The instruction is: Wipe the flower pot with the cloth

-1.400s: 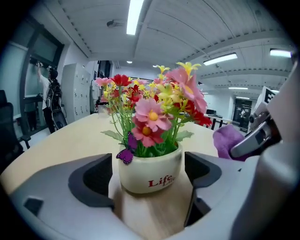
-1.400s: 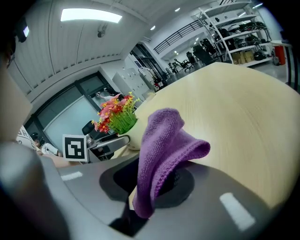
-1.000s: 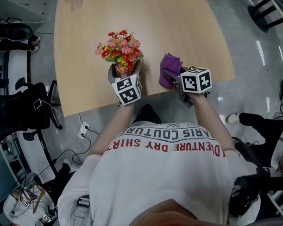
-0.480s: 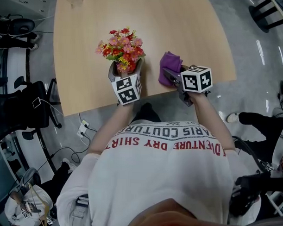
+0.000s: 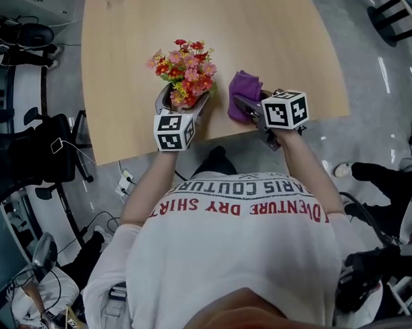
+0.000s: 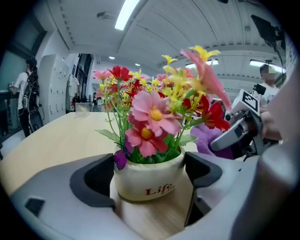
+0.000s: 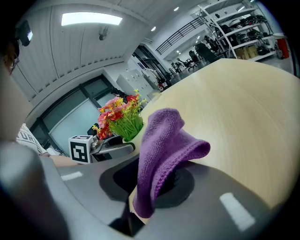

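The cream ceramic flower pot [image 6: 149, 180] bears the word "Life" in red letters; smaller print after it is too blurred to read. The person's white T-shirt [image 5: 236, 263] shows, upside down, grey "ARIS COUTURE" above red "DENTURE DRY SHIRT", both probably cut off.

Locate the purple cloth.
In the head view, the purple cloth is pinched in the right hand-held gripper, just right of the flower pot.
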{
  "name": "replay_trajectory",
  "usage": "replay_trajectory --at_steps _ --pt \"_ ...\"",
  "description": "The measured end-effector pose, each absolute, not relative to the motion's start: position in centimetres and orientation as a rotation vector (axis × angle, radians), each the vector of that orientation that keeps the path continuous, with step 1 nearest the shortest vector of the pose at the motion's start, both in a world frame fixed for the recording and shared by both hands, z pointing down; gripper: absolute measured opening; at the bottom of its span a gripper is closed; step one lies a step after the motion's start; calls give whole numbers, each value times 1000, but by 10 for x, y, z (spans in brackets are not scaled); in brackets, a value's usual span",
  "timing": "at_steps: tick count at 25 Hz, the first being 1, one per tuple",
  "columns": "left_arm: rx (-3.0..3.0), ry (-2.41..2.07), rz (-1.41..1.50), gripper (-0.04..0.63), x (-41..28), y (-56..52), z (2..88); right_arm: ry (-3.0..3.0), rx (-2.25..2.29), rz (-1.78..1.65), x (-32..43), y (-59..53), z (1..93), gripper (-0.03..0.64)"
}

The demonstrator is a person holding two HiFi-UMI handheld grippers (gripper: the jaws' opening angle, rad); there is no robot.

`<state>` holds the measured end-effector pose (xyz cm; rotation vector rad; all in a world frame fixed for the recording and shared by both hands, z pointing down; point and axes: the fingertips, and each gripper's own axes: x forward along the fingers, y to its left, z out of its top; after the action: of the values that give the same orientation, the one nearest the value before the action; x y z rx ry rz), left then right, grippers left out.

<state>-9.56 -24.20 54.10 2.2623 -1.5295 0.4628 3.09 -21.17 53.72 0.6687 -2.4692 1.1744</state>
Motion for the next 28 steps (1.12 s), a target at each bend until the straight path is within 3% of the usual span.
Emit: replay_trajectory --at_steps 13,28 --pt "2536 -1181 521 477 -81 -211 539 -2521 578 1218 2 -204 526 48" --pt "2581 -1080 528 477 -78 -207 534 -2487 518 1243 -9 -208 530 48"
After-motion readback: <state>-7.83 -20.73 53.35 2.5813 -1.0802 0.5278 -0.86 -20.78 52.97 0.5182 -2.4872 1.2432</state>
